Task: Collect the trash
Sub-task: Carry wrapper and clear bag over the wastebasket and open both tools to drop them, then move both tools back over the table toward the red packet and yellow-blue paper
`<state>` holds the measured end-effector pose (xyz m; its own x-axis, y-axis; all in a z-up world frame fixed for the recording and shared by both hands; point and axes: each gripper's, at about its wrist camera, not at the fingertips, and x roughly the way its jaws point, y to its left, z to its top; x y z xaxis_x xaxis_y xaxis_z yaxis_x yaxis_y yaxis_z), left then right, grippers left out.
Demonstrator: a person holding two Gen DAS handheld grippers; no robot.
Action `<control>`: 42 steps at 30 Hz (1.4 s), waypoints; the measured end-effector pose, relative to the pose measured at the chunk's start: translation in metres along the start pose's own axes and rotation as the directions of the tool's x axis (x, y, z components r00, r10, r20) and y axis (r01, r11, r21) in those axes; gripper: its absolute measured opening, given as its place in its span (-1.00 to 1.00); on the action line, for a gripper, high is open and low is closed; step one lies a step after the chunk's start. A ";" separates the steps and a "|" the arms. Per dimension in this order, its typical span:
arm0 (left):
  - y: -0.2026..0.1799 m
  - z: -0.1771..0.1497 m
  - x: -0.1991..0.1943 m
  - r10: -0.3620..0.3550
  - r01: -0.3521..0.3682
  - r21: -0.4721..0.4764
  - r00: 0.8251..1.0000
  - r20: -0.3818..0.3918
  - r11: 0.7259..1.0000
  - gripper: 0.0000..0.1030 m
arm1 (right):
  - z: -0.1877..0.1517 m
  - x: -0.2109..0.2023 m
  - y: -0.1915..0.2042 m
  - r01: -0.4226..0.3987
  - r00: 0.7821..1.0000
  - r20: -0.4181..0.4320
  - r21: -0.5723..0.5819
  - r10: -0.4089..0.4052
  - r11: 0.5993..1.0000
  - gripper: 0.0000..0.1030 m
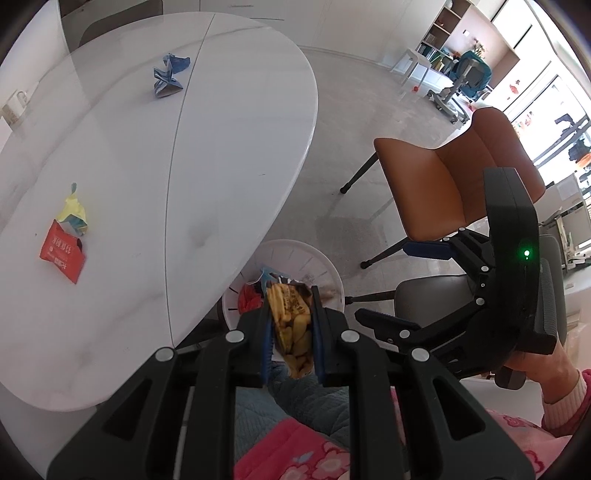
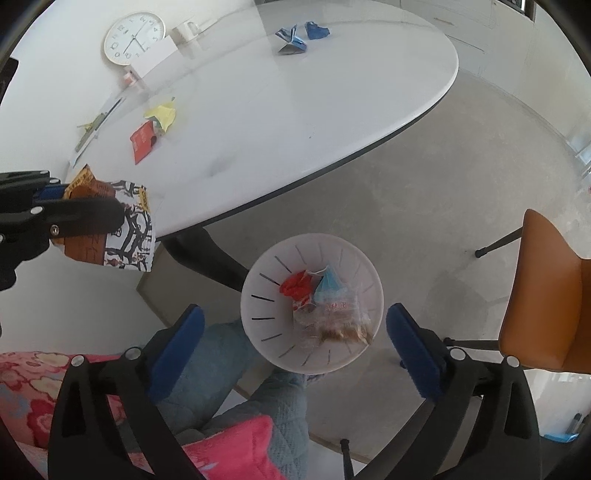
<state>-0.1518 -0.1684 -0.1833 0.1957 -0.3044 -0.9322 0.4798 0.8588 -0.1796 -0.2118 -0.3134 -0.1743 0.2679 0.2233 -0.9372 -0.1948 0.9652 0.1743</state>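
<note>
My left gripper (image 1: 291,299) is shut on a snack bag (image 1: 290,325) printed with yellow chips, held just above the white trash bin (image 1: 314,258) on the floor. The right wrist view shows that bag (image 2: 129,229) at the left, in the left gripper (image 2: 99,206). My right gripper (image 2: 295,310) is open over the bin (image 2: 266,266), with nothing between its pads. In the bin lie a red wrapper (image 2: 295,286), a blue wrapper (image 2: 328,286) and a clear bag of crumbs (image 2: 340,325). On the table remain a red packet (image 1: 62,254), a yellow wrapper (image 1: 74,214) and a blue wrapper (image 1: 168,75).
The white oval table (image 1: 221,147) overhangs part of the bin. An orange chair (image 1: 443,177) and a grey chair (image 1: 432,295) stand to the right. A round clock (image 2: 133,37) and a white mug (image 2: 184,31) sit at the table's far end. A person's quilted legs (image 2: 221,350) are beside the bin.
</note>
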 end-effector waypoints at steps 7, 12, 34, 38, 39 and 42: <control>-0.002 0.000 0.001 -0.012 0.012 0.014 1.000 -0.005 1.000 -0.68 | 0.000 0.000 0.000 0.012 1.000 -0.002 0.017 -0.012 1.000 0.95; -0.006 0.001 0.002 -0.025 0.025 0.030 1.000 -0.013 0.999 -0.68 | -0.002 -0.002 -0.005 0.024 1.000 -0.001 0.036 -0.024 0.999 0.95; -0.054 0.002 0.069 -0.096 0.131 0.225 0.982 -0.163 0.965 0.35 | -0.035 -0.019 -0.066 0.169 0.986 -0.019 0.191 -0.168 0.967 0.95; -0.052 0.006 0.065 -0.104 0.132 0.207 0.984 -0.141 0.969 0.42 | -0.036 -0.020 -0.065 0.169 0.986 -0.021 0.193 -0.168 0.967 0.95; -0.051 0.007 0.064 -0.097 0.123 0.202 0.986 -0.135 0.972 0.42 | -0.036 -0.020 -0.065 0.167 0.986 -0.021 0.192 -0.166 0.967 0.95; -0.039 0.013 0.053 -0.068 0.084 0.169 0.993 -0.100 0.982 0.44 | -0.032 -0.021 -0.061 0.158 0.987 -0.014 0.187 -0.158 0.970 0.95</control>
<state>-0.1489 -0.2240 -0.2218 0.0762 -0.3190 -0.9447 0.6323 0.7480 -0.2016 -0.2354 -0.3811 -0.1746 0.2825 0.0658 -0.9570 0.0295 0.9966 0.0772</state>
